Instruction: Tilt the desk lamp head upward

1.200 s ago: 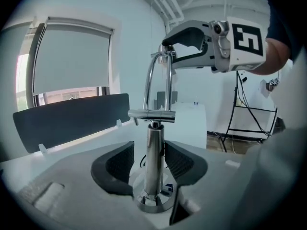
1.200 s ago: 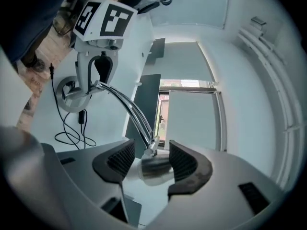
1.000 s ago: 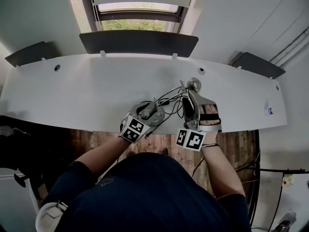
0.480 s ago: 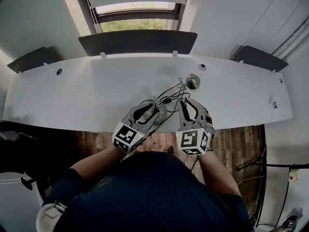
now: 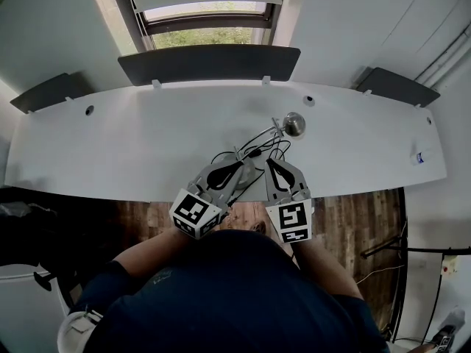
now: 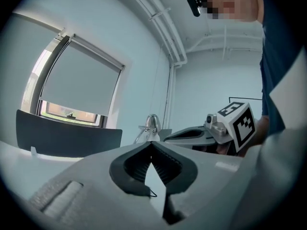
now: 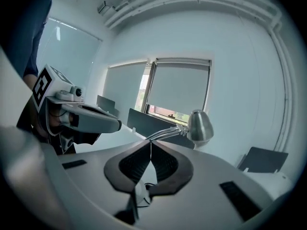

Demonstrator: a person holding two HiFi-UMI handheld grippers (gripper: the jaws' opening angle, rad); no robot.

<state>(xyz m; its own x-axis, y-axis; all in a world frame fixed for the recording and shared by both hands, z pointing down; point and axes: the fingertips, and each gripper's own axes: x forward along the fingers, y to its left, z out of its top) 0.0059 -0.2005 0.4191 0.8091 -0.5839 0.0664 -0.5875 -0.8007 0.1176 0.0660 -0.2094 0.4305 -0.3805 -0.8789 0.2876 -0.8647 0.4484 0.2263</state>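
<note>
The left gripper [image 5: 245, 169] and right gripper [image 5: 271, 162] are hovering over the front edge of the desk [image 5: 110, 138], jaws just closed tight on nothing, the lamp head [image 5: 294, 124] sitting farther in on it

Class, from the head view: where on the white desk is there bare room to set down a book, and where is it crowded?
Bare: the desk left of the lamp wires; also between the lamp head and the small object at the right end. Crowded: near middle, by wires, left tool, right tool.
</note>
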